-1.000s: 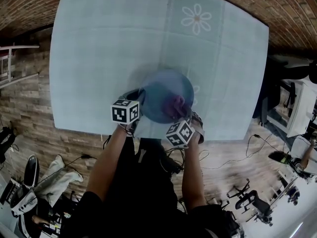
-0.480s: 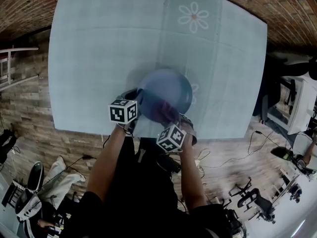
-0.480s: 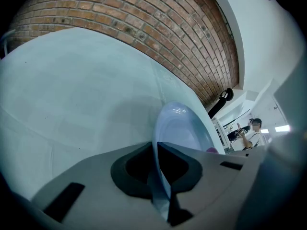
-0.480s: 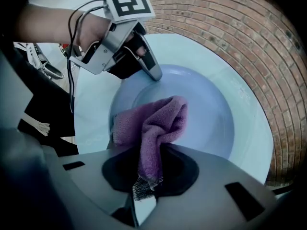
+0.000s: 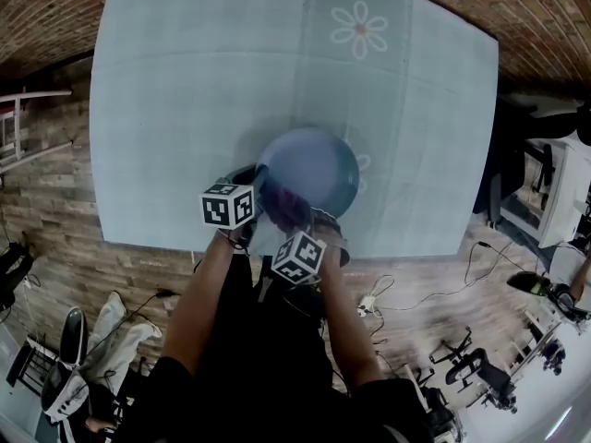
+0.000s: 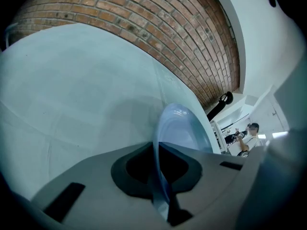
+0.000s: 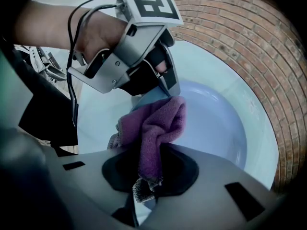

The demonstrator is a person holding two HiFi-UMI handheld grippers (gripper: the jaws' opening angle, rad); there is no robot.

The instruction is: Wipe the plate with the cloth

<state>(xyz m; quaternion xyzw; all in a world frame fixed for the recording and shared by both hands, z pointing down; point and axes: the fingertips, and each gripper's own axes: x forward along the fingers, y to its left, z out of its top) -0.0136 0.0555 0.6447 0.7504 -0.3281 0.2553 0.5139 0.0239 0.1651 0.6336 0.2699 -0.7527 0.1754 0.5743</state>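
Over the table [image 5: 185, 109], your left gripper [image 6: 160, 176] is pinching the plate [image 5: 323, 160], your right gripper [image 7: 144, 181] the cloth [image 7: 156, 123]. Hard pressing risks twisting the plate loose.

Left gripper [image 6: 160, 176], jaws clamped on plate [image 6: 184, 128], right gripper [image 7: 148, 176] beside it, jaws clamped on cloth [image 7: 156, 126]

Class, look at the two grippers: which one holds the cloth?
The right gripper: the purple cloth is pinched in its jaws, while the left gripper clamps the plate rim.
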